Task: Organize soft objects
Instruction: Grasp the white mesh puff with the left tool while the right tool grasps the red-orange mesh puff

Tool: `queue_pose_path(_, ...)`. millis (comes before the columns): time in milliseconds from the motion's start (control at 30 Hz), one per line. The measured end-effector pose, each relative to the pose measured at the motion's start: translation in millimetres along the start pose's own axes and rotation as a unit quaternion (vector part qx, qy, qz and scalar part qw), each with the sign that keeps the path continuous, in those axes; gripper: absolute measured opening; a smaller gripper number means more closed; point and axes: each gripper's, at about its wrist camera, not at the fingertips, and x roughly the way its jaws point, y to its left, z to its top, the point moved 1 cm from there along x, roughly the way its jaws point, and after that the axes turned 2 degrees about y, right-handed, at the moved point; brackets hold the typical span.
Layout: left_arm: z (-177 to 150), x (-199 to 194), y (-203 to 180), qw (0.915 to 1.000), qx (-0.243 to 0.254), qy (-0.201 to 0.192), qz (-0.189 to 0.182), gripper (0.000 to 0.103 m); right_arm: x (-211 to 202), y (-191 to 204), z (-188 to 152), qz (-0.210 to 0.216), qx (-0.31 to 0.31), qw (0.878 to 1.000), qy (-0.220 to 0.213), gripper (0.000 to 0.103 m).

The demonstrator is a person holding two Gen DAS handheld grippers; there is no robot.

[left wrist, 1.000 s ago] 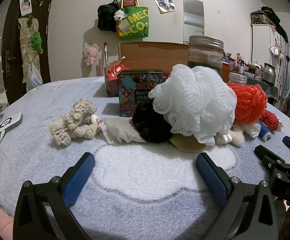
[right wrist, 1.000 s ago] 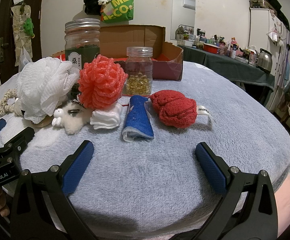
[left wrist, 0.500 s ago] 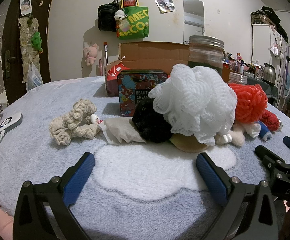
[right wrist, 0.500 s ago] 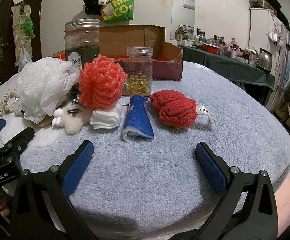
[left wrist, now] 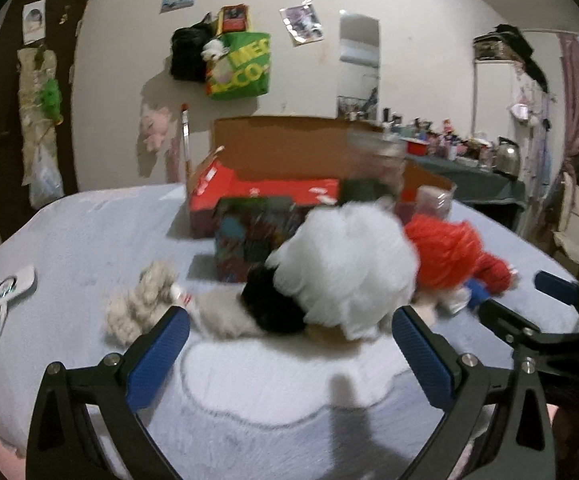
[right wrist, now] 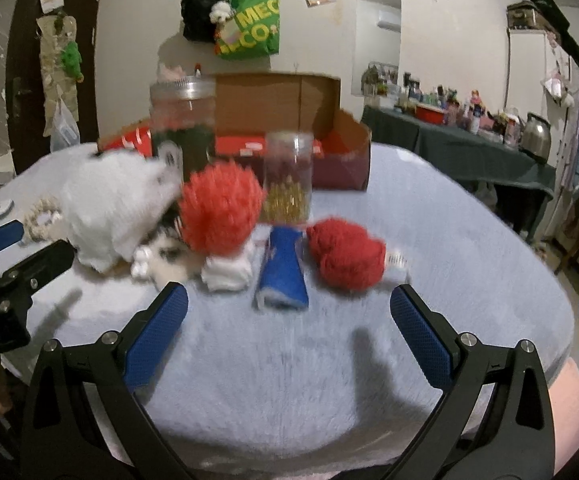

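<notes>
White mesh pouf (left wrist: pixel 345 268): set mid-table in the soft pile, against the black fluffy ball (left wrist: pixel 273 300); judged very light and springy, best pinched deep through its gathered middle (loose loops could slip free).
Orange pouf (right wrist: pixel 219 206): beside the white one, resting on a small white cloth (right wrist: pixel 227 274); likely just as light.
Red plush (right wrist: pixel 345 254) and blue roll (right wrist: pixel 283 276): laid nearest the right gripper (right wrist: pixel 288 312), soft and easily squeezed.
Left gripper (left wrist: pixel 290 334): fingers spread wide, nothing held, low before the pile.
Right gripper: likewise spread and empty.
Obstacles: a tall glass jar (right wrist: pixel 181 124), a small jar (right wrist: pixel 288 176) and a printed tin (left wrist: pixel 255 240) are stood just behind the pile (fragile, easily knocked).
Likely destination: the open cardboard box (right wrist: pixel 301 132) behind.
</notes>
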Motion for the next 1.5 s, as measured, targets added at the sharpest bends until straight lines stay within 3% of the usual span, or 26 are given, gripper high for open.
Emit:
queue_pose_path(167,20.6,5.1,0.3,0.9996,0.001,0.006,-0.028,0.103,-3.9,-2.2,18.5,0.010,-0.002,1.000,-0.017,0.103)
queue_pose_path(400,42.9,13.9,0.0,0.9970,0.023,0.019,-0.071,0.103,13.5,-8.3,41.5,0.072,-0.013,0.997,-0.018,0.103)
queue_pose_path(900,46.1,50.1,-11.6,0.9878,0.071,0.084,-0.110,0.103,64.0,-13.9,56.6,0.191,-0.039,0.980,0.044,0.102)
queue_pose_path(1033,43.3,54.4,-13.5,0.9860,0.079,0.093,-0.114,0.103,70.5,-9.6,55.2,0.207,-0.052,0.975,0.058,0.093)
queue_pose_path(1133,40.0,55.6,-15.4,0.9837,0.086,0.099,-0.123,0.090,74.4,-6.1,51.9,0.222,-0.054,0.971,0.071,0.080)
queue_pose_path(1233,38.1,55.6,-16.2,0.9819,0.090,0.103,-0.131,0.077,78.1,-3.6,47.9,0.237,-0.052,0.966,0.087,0.050)
queue_pose_path(1367,37.2,49.6,-11.6,0.9817,0.075,0.101,-0.143,0.065,72.6,-1.2,45.2,0.238,-0.048,0.967,0.079,0.045)
queue_pose_path(1500,42.0,44.8,-6.8,0.9825,0.060,0.099,-0.146,0.059,58.6,-1.8,50.1,0.223,-0.044,0.972,0.055,0.044)
